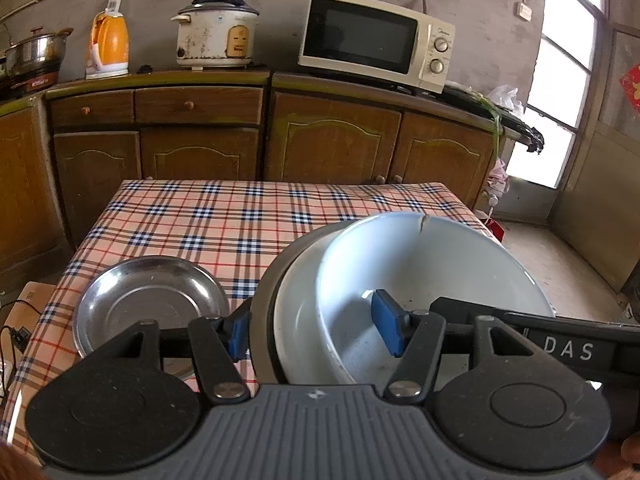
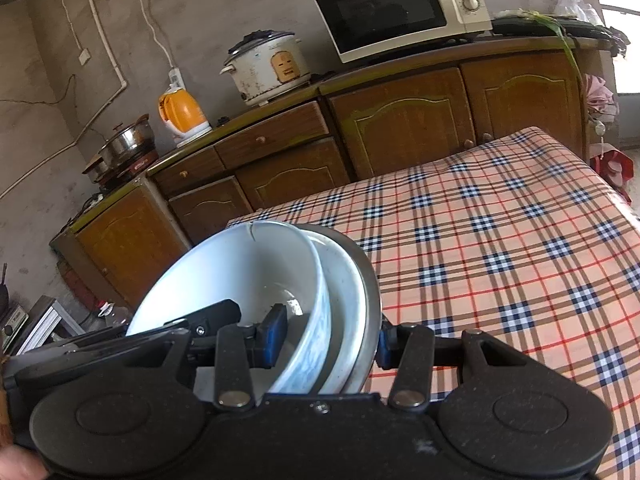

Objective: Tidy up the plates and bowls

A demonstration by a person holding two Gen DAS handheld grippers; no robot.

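Now your desk (image 1: 240,216) wears a plaid cloth of peach, red and navy, and behind it at twelve o'clock runs a brown wooden cabinet (image 1: 332,148) against a bare grey wall. On that cabinet stand a cream microwave (image 1: 376,40), a white rice cooker (image 1: 216,34), an orange kettle (image 1: 108,44) and, at ten o'clock, a steel pot (image 1: 34,52). A bright window (image 1: 560,80) fills two o'clock.

Your left gripper (image 1: 316,330) is clamped across the near rim of a stack of bowls (image 1: 420,264): one blue pad outside, one inside the white top bowl, whose far rim is cracked. Your right gripper (image 2: 326,342) grips the same stack (image 2: 240,272) from the opposite side. A steel plate (image 1: 148,300) lies on the cloth at nine o'clock of the stack. The letters "DAS" show on the right gripper's body in the left view; the microwave's badge is too small to read.
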